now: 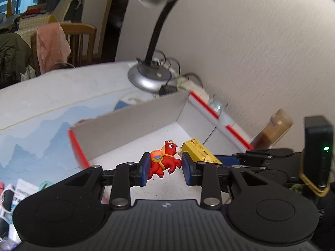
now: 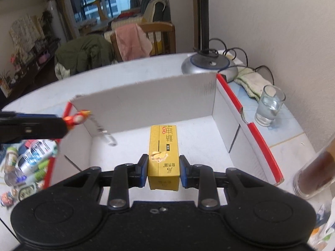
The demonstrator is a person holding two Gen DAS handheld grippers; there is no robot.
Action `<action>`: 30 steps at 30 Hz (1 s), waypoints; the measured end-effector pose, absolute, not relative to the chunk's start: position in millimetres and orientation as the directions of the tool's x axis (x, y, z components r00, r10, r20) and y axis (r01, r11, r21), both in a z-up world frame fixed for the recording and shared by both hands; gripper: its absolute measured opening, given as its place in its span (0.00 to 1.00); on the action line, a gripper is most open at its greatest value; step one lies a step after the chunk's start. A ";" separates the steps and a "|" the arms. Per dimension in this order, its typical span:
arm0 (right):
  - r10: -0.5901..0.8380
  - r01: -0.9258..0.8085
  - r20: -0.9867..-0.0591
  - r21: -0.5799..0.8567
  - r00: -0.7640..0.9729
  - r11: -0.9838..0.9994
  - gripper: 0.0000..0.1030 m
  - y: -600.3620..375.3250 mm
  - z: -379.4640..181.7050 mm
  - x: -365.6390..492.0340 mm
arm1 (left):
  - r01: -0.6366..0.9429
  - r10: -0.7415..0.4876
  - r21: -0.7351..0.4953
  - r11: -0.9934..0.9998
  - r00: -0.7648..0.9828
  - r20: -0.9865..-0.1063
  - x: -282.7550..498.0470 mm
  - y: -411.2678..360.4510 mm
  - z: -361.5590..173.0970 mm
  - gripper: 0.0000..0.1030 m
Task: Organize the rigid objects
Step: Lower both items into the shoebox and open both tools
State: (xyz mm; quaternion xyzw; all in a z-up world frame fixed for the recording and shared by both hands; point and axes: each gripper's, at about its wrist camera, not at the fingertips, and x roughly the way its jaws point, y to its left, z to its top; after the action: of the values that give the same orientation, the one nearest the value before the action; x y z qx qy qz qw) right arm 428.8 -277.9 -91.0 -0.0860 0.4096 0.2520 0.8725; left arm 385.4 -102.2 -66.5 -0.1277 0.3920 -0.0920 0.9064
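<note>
The white cardboard box with red edges [image 2: 228, 113] is taking up the middle of both views, standing open on the worktop [image 1: 41, 96], and its floor is lying almost bare, so the sorting is looking to be at an early stage. The right tool [image 2: 163, 170] is closing its blue pads on the near end of a yellow carton [image 2: 163, 146], which is reaching lengthwise over the box floor at the centre of the right wrist view; whether it is already resting there I cannot tell. The left tool [image 1: 165, 168] is carrying a red toy horse with an orange backpack [image 1: 165, 159], its left pad pressing the toy and the right pad sitting at its forelegs, the toy hanging above the box interior in the lower centre of the left wrist view. Still waiting outside the box, at the lower left of the right wrist view, are a heap of small bottles and packets [image 2: 29, 163], blurred. Both held things are judged not yet released.
</note>
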 end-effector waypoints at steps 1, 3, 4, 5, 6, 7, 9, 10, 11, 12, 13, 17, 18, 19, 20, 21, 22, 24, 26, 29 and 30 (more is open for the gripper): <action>0.366 -0.515 -0.764 0.052 0.531 0.856 0.28 -278.5 -93.2 431.2 | 0.063 -0.262 -0.297 0.953 0.664 -0.700 391.7 -105.9 -72.5 0.30; 0.356 -0.525 -0.782 0.043 0.512 0.850 0.28 -278.3 -98.1 436.0 | 0.063 -0.256 -0.282 0.957 0.638 -0.726 403.5 -113.3 -83.9 0.30; 0.348 -0.532 -0.791 0.035 0.502 0.846 0.28 -278.0 -101.4 438.9 | 0.063 -0.251 -0.273 0.960 0.627 -0.738 408.4 -116.2 -89.2 0.30; 0.341 -0.539 -0.800 0.026 0.494 0.842 0.28 -277.2 -104.0 440.5 | 0.062 -0.245 -0.263 0.963 0.614 -0.750 413.3 -118.8 -94.5 0.30; 0.333 -0.546 -0.807 0.016 0.487 0.838 0.28 -276.5 -106.8 442.7 | 0.061 -0.241 -0.257 0.965 0.600 -0.763 418.2 -121.5 -99.7 0.30; 0.324 -0.550 -0.813 0.005 0.484 0.835 0.28 -276.2 -109.3 444.7 | 0.058 -0.234 -0.249 0.967 0.590 -0.773 422.2 -123.9 -104.4 0.30; 0.320 -0.554 -0.815 0.000 0.483 0.833 0.28 -277.3 -112.4 449.0 | 0.059 -0.224 -0.234 0.970 0.575 -0.787 428.9 -127.1 -111.4 0.30; 0.324 -0.548 -0.810 0.006 0.488 0.837 0.28 -279.8 -113.2 453.0 | 0.058 -0.224 -0.233 0.971 0.565 -0.794 431.8 -128.5 -114.2 0.30; 0.330 -0.543 -0.808 0.014 0.489 0.840 0.28 -281.4 -112.3 455.1 | 0.059 -0.223 -0.230 0.971 0.557 -0.800 434.9 -130.0 -117.0 0.30; 0.337 -0.544 -0.807 0.024 0.484 0.839 0.28 -282.2 -111.7 457.3 | 0.062 -0.221 -0.224 0.973 0.548 -0.806 437.5 -131.7 -119.6 0.30; 0.340 -0.548 -0.809 0.027 0.479 0.836 0.28 -282.3 -112.1 460.6 | 0.064 -0.216 -0.217 0.974 0.543 -0.811 439.9 -133.4 -121.7 0.30; 0.344 -0.569 -0.814 0.021 0.468 0.822 0.28 -282.8 -113.2 462.9 | 0.061 -0.212 -0.211 0.976 0.514 -0.832 445.9 -134.7 -129.5 0.30; 0.348 -0.572 -0.814 0.024 0.464 0.820 0.28 -283.5 -113.0 463.4 | 0.060 -0.210 -0.209 0.976 0.507 -0.836 447.1 -135.0 -131.1 0.30; 0.350 -0.575 -0.816 0.027 0.460 0.817 0.28 -283.9 -112.6 464.1 | 0.060 -0.210 -0.209 0.976 0.501 -0.839 448.0 -135.1 -132.5 0.30; 0.352 -0.577 -0.817 0.029 0.457 0.816 0.28 -284.2 -112.3 464.9 | 0.058 -0.210 -0.209 0.976 0.497 -0.842 448.7 -135.2 -133.8 0.30; 0.354 -0.580 -0.817 0.030 0.455 0.814 0.28 -284.5 -111.9 464.9 | 0.054 -0.207 -0.207 0.977 0.488 -0.848 449.7 -135.8 -135.4 0.30; 0.357 -0.582 -0.817 0.033 0.453 0.812 0.29 -284.5 -111.9 466.1 | 0.055 -0.205 -0.204 0.977 0.478 -0.854 450.4 -136.8 -137.1 0.30; 0.365 -0.581 -0.816 0.045 0.448 0.813 0.29 -285.4 -111.5 468.0 | 0.062 -0.204 -0.198 0.978 0.461 -0.863 450.7 -138.8 -139.8 0.30; 0.379 -0.585 -0.814 0.059 0.441 0.809 0.30 -286.0 -110.3 467.3 | 0.059 -0.195 -0.189 0.980 0.446 -0.874 451.9 -140.3 -141.3 0.30; 0.385 -0.585 -0.811 0.066 0.440 0.808 0.31 -286.5 -108.3 466.2 | 0.066 -0.190 -0.178 0.982 0.413 -0.891 453.4 -144.5 -144.6 0.30; 0.389 -0.585 -0.810 0.071 0.439 0.808 0.32 -287.1 -107.5 465.8 | 0.068 -0.183 -0.170 0.983 0.406 -0.895 453.1 -145.6 -145.1 0.30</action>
State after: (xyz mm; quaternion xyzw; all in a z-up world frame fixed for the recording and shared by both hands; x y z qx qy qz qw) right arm 465.8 -287.1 -107.5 -0.1106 0.4434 0.2898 0.8410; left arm 453.1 -145.6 -145.1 -0.0534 0.5397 -0.0751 0.8368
